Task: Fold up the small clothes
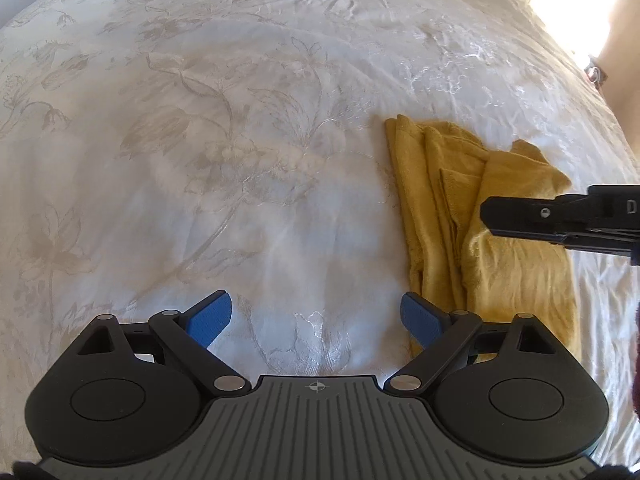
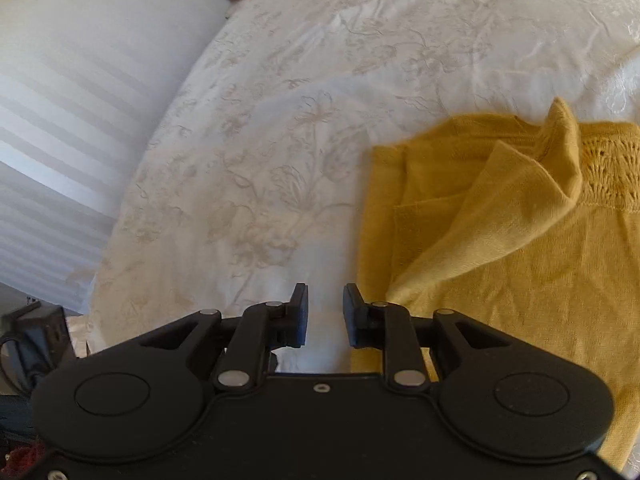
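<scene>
We see a mustard-yellow knit garment [image 2: 500, 248] lying partly folded on the white floral bedspread [image 1: 200, 140], one flap turned back over its body. Our left gripper [image 1: 316, 318] hangs spread wide over bare bedspread, just beside the garment's edge. Our right gripper [image 2: 325, 314] stands slightly parted with nothing between its pads, seemingly above the garment's near edge.

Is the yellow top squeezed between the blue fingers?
No, the left gripper stands wide open over bare bedspread, with the yellow top beside it.
</scene>
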The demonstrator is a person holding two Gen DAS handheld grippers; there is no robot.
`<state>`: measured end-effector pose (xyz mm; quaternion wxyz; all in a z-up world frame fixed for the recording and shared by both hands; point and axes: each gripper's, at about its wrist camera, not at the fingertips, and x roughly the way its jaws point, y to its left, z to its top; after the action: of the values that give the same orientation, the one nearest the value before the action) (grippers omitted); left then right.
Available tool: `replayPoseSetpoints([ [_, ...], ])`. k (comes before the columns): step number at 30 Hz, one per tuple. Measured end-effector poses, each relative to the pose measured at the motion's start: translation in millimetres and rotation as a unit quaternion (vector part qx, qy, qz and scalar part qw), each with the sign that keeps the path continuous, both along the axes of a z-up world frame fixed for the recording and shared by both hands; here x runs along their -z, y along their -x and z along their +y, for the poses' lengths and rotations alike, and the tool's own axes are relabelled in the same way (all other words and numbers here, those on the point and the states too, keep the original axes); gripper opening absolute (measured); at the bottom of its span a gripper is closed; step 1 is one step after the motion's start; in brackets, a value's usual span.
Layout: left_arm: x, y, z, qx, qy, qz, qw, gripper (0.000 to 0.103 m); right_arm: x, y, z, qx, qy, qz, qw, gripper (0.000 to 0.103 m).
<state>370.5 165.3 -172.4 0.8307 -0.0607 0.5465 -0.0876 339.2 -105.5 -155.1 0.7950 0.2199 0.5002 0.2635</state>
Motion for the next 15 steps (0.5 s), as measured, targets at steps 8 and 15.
replayPoseSetpoints([
  [8, -13, -16, -23, 0.034, 0.014, -0.018, 0.9992, 0.092, -11, 30, -43, 0.048, 0.072, -0.03, 0.996, 0.031],
  [15, -17, -32, -47, 0.057, 0.034, -0.02, 0.9976, 0.092, 3, 71, -22, -0.047, 0.136, -0.064, 0.987, 0.06],
])
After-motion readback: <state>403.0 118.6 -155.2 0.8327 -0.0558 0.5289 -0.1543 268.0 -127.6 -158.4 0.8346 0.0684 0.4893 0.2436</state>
